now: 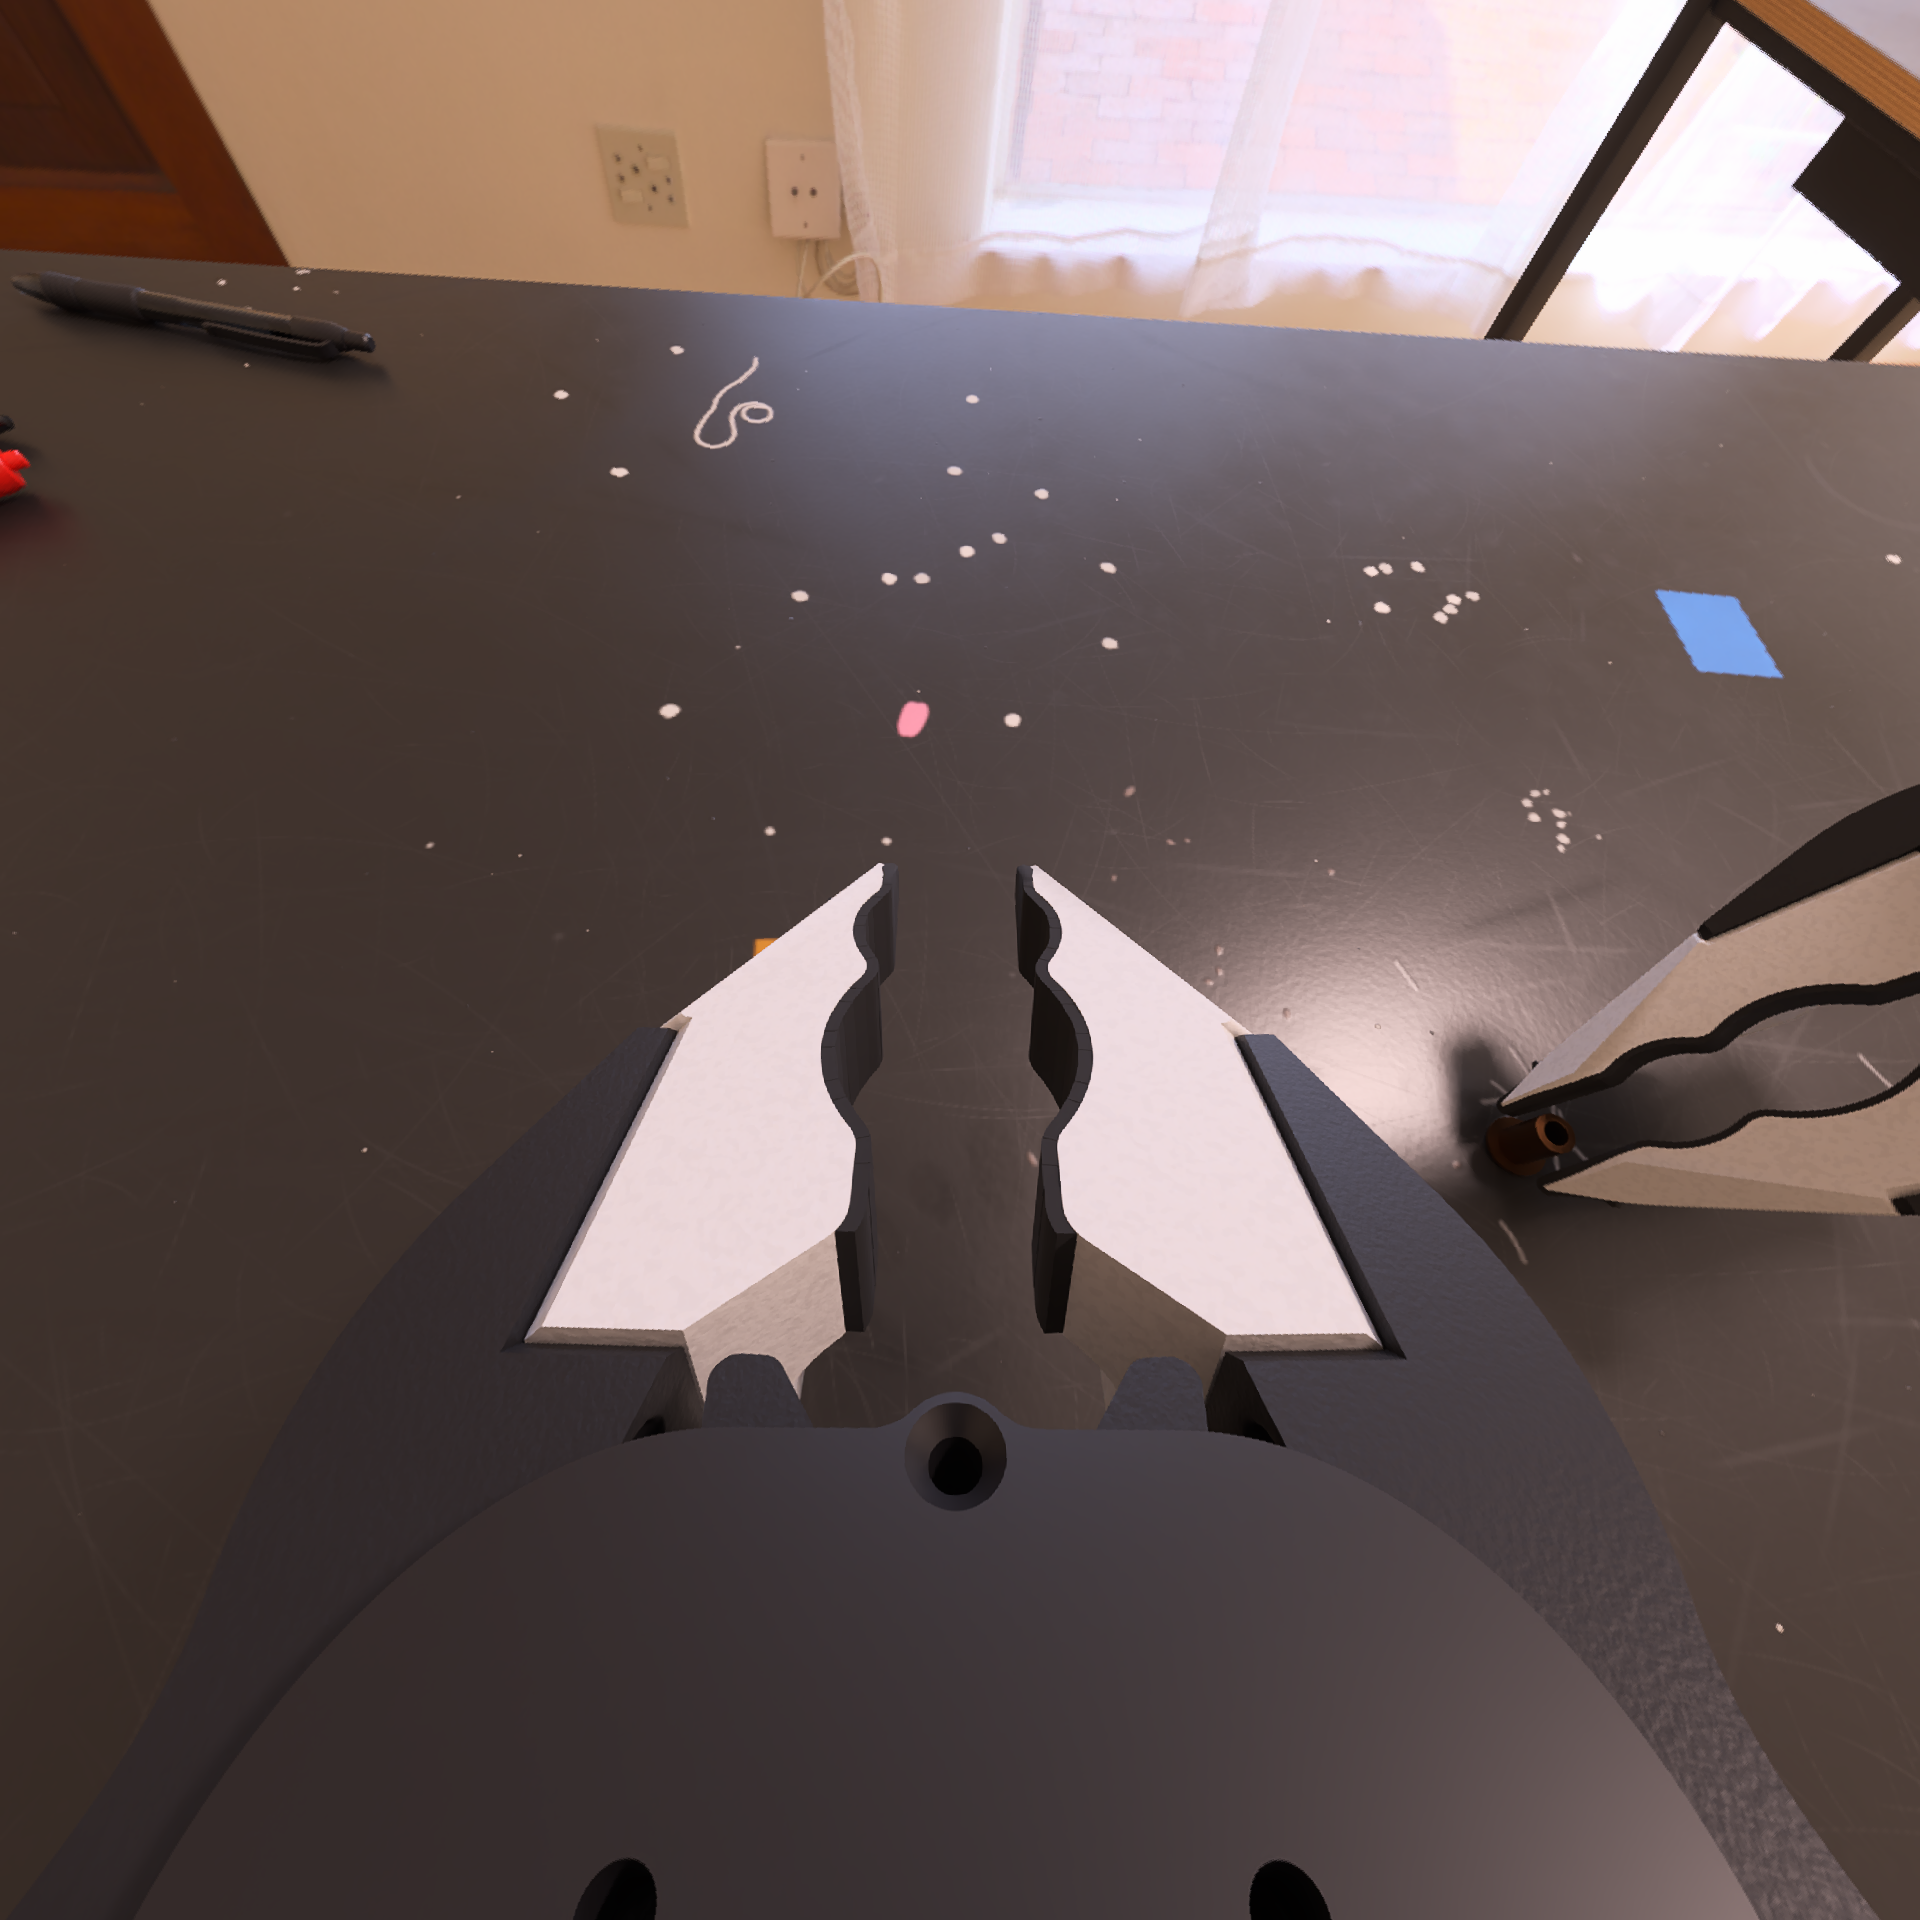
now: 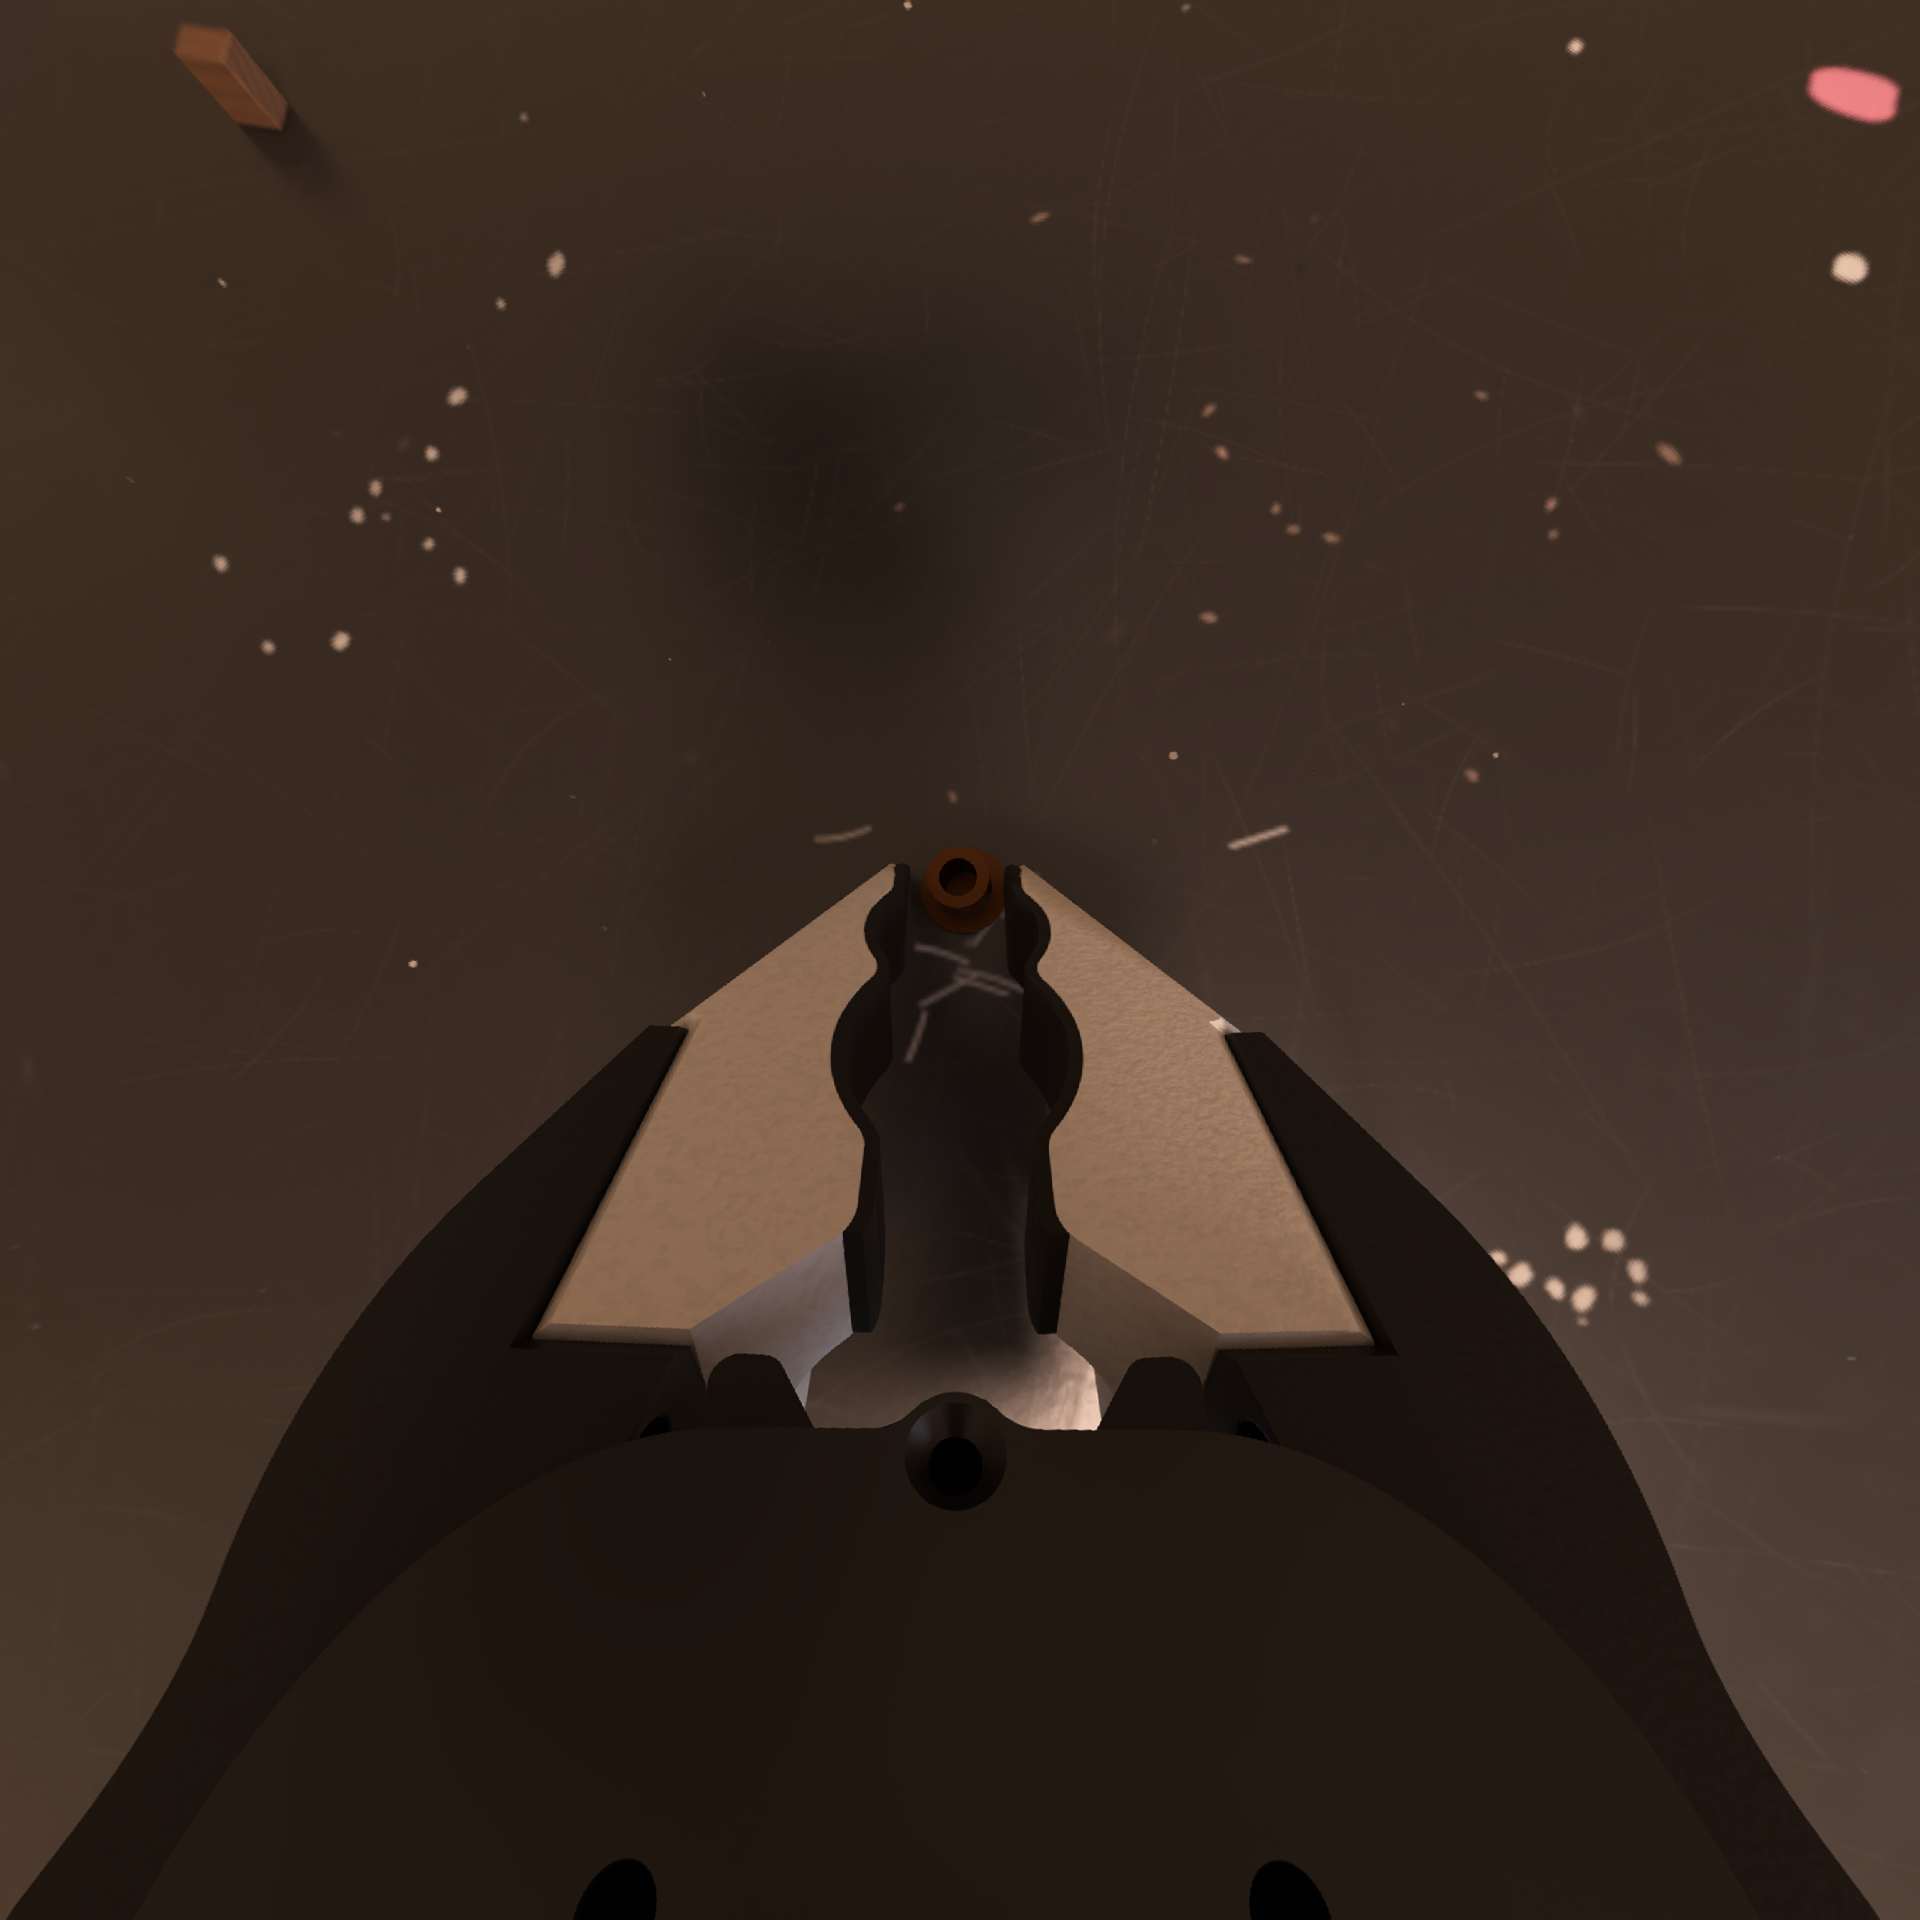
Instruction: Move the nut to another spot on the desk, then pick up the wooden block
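Observation:
A small brown nut (image 2: 958,888) sits at the tips of my right gripper (image 2: 957,883), which points down at the dark desk (image 2: 1351,623); its pads press the nut's sides. The left wrist view shows this gripper (image 1: 1527,1117) low at the right with the nut (image 1: 1532,1138) on the desk at its tip. The wooden block (image 2: 229,78) lies far to the upper left in the right wrist view. In the left wrist view only an orange corner of it (image 1: 764,945) shows beside the left finger. My left gripper (image 1: 956,883) is open, empty and above the desk.
A black pen (image 1: 197,312) and a red object (image 1: 12,473) lie at the far left. A blue patch (image 1: 1714,632) and a pink mark (image 1: 911,719) are flat on the desk. The desk's far edge (image 1: 1039,301) faces a wall and window.

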Motion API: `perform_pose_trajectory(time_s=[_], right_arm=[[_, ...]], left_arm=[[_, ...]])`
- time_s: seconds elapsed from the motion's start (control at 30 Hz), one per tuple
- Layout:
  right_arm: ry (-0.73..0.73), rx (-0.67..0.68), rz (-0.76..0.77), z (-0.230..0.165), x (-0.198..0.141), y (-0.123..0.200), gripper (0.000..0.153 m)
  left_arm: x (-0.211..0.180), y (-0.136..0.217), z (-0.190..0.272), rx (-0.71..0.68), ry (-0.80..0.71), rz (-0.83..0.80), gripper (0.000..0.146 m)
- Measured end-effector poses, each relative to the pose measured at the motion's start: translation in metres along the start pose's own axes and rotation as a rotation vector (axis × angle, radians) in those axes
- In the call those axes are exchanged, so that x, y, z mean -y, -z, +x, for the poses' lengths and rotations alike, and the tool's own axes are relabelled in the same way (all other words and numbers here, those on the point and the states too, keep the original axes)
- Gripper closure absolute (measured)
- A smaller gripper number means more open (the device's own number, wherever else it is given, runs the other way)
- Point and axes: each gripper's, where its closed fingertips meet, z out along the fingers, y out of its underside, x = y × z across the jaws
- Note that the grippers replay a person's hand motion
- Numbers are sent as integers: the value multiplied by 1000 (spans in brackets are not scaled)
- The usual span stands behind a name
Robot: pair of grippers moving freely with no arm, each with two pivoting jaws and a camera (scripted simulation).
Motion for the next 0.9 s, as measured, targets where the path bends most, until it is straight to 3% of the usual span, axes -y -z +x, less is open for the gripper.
perform_pose_trajectory(time_s=[0.17, 0.33, 0.53, 0.7, 0.9], right_arm=[[37, -31, 14, 0, 3, 4, 142], [36, -47, 121, -7, 8, 54, 142], [-63, -13, 94, -37, -57, 104, 142], [-152, -33, 54, -52, -99, 105, 142], [-123, -77, 18, -54, -113, 91, 142]], left_arm=[[0, -2, 4, -2, -18, -9, 124], [0, -3, 4, 0, -16, -12, 124], [-2, -4, 4, 1, -16, -25, 124], [-4, -2, 6, 9, -47, -39, 124], [-10, 20, 9, 27, -110, -70, 123]])
